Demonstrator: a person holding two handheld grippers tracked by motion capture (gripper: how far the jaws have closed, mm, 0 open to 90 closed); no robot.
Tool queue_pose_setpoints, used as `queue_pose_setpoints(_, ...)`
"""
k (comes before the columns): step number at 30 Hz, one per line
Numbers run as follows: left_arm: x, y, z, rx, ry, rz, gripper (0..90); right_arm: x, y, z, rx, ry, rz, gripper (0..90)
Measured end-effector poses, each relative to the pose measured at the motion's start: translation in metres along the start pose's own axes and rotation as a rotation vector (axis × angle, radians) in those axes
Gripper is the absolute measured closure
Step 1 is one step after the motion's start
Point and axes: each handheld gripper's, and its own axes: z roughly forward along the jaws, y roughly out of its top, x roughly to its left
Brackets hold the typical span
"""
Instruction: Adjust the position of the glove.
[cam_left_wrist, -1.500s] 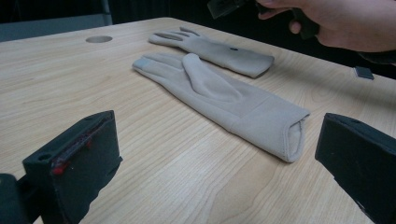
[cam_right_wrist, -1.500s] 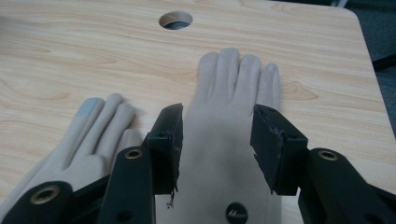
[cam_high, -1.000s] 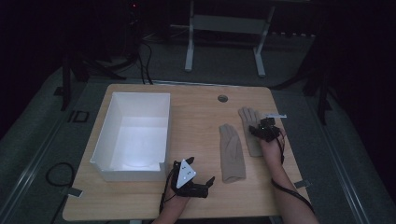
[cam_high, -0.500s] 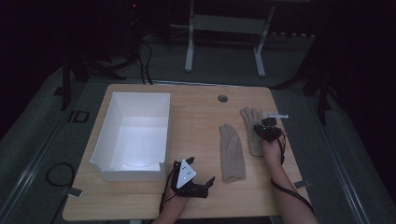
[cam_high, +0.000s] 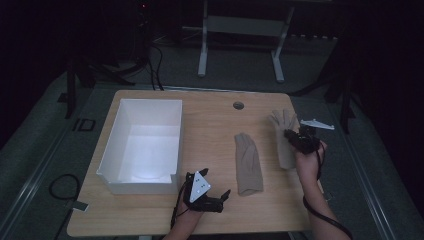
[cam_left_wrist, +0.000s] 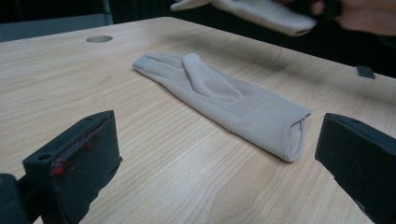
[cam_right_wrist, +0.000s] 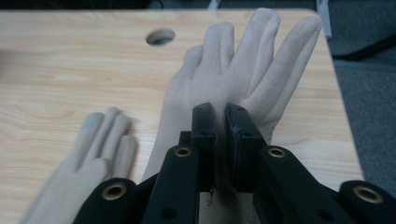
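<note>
R gripper raised off table, jaws pinched tight; L gripper low, jaws wide apart.

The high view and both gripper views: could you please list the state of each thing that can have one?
Right gripper: shut on the held glove.
Held glove: pinched at the palm, lifted off the table, fingers spread.
Left gripper: open, holding nothing, low over the table.
Second glove: flat on the table, untouched.
White bin: upright, empty.
</note>
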Motion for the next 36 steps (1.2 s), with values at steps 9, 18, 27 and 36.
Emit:
queue_pose_setpoints(9,0.0,0.0,0.0,0.002,0.0,0.001,0.1,-0.004,-0.022,-0.044,-0.016,-0.013,-0.001,82.5)
queue_pose_setpoints(18,0.0,0.0,0.0,0.002,0.001,0.001,0.1,-0.008,-0.067,-0.051,0.054,-0.057,0.02,82.4)
queue_pose_setpoints(27,0.0,0.0,0.0,0.003,0.0,0.002,0.1,-0.006,-0.092,-0.033,0.14,-0.079,0.0,79.6)
queue_pose_setpoints(36,0.0,0.0,0.0,0.001,-0.001,0.001,0.1,-0.006,-0.098,-0.022,0.196,-0.085,-0.058,61.0)
